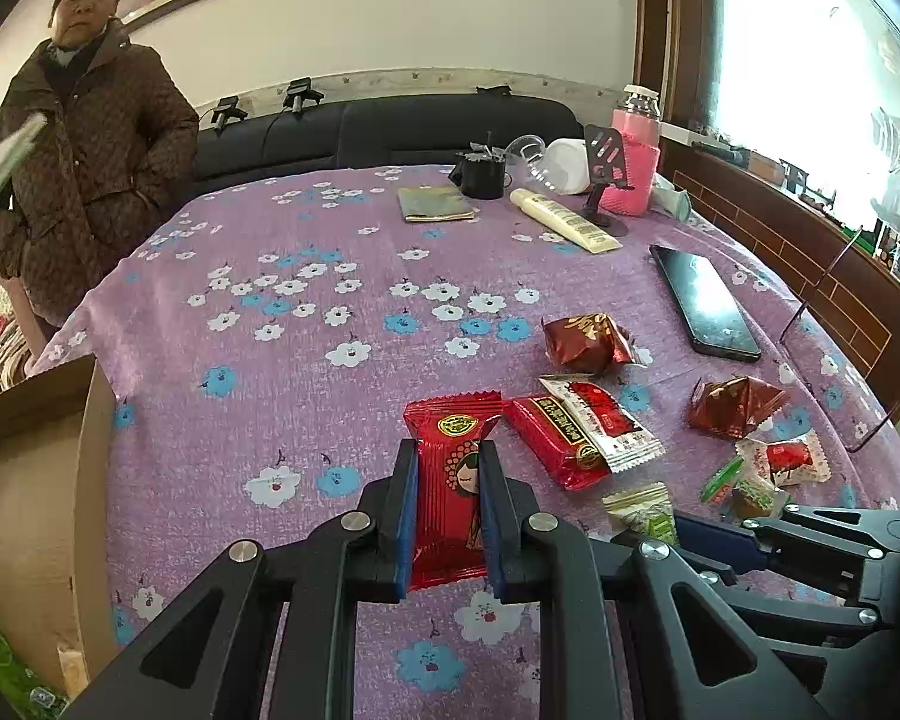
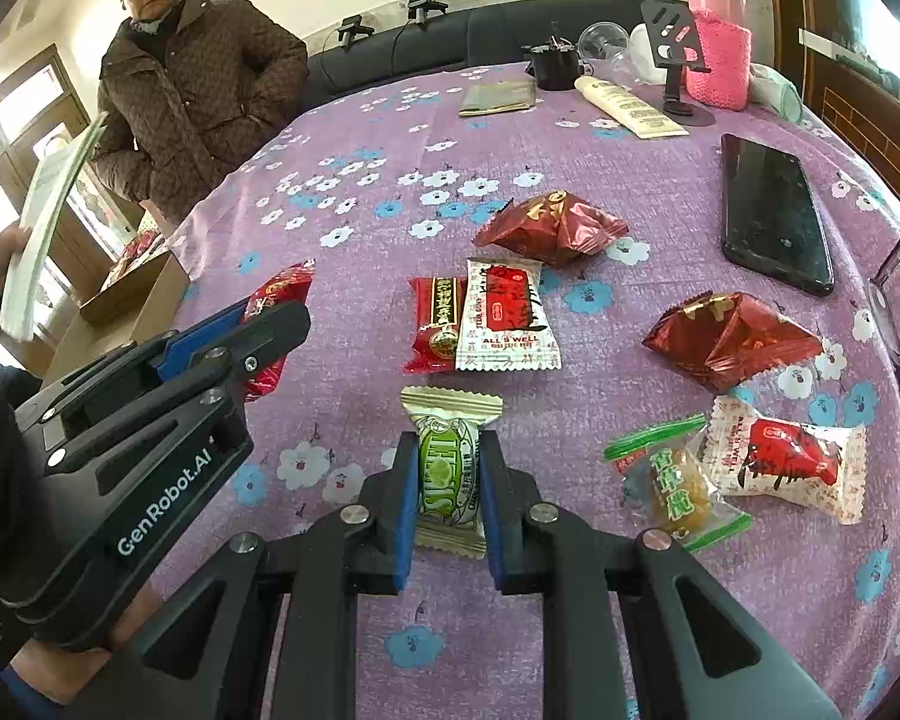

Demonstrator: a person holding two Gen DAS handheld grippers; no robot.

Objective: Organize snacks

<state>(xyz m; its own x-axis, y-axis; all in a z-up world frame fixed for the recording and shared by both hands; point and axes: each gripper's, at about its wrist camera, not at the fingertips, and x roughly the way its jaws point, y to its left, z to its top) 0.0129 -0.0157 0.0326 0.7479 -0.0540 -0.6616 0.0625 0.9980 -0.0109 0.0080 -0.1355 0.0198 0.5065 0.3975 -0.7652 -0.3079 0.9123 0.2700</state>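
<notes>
My left gripper (image 1: 448, 453) is shut on a red snack packet with a cartoon girl (image 1: 448, 480), held over the purple flowered tablecloth (image 1: 330, 276). That packet also shows in the right wrist view (image 2: 273, 324). My right gripper (image 2: 448, 447) is shut on a green-and-cream candy packet (image 2: 448, 468), which also shows in the left wrist view (image 1: 645, 510). Loose on the cloth lie a red packet under a white-red sachet (image 2: 504, 318), two dark red foil pouches (image 2: 549, 228) (image 2: 732, 339), a green-edged clear packet (image 2: 675, 483) and a white-red packet (image 2: 786, 465).
An open cardboard box (image 1: 36, 480) stands at the table's left edge. A black phone (image 2: 774, 213), a cream tube (image 2: 627, 105), a pink bottle (image 2: 720, 48) and a phone stand (image 2: 678, 60) lie further back. A person in a brown coat (image 1: 84, 162) stands at the far left.
</notes>
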